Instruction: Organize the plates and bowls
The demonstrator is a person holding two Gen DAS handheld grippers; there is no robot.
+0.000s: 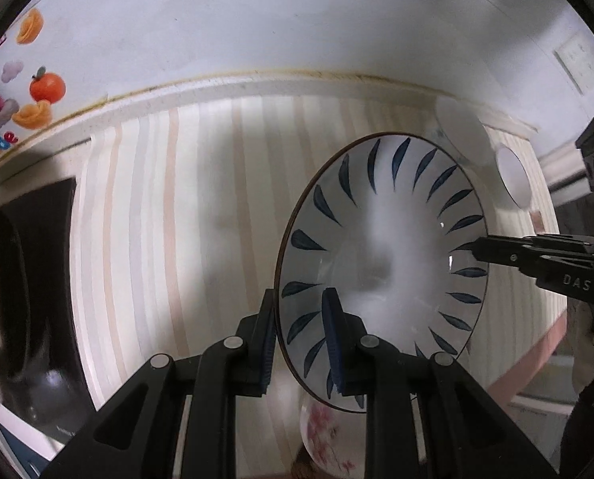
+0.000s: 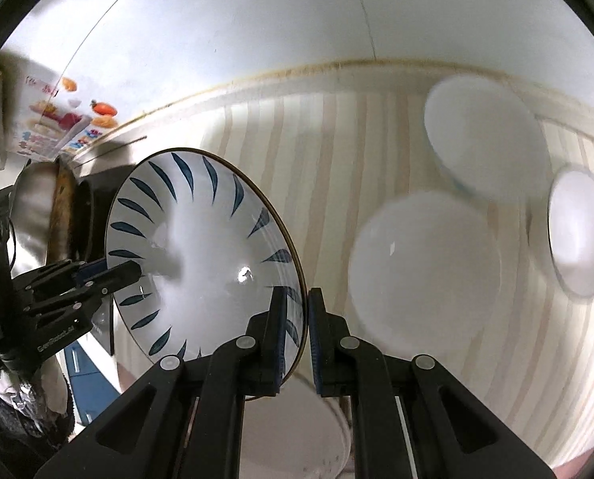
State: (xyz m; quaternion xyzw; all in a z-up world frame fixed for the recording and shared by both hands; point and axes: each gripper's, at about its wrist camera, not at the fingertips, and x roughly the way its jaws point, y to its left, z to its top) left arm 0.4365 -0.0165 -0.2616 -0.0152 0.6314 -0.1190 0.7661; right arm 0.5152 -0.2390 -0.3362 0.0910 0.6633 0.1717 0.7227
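left gripper [image 1: 303, 333] and right gripper [image 2: 297, 331] each clamped on opposite rims of the blue-leaf plate [image 2: 201, 247], held above the striped table [image 1: 169, 215]

A: What marks the left black plastic two-finger gripper [image 1: 300, 343]?
B: Angular black linkage arms, round silver pivot pins, dark blue ribbed pads on the fingers [image 1: 334, 343].
A: And the right black plastic two-finger gripper [image 2: 297, 339]?
B: The same build; seen from the other camera, white letters "DAS" and small silver screws on its side.
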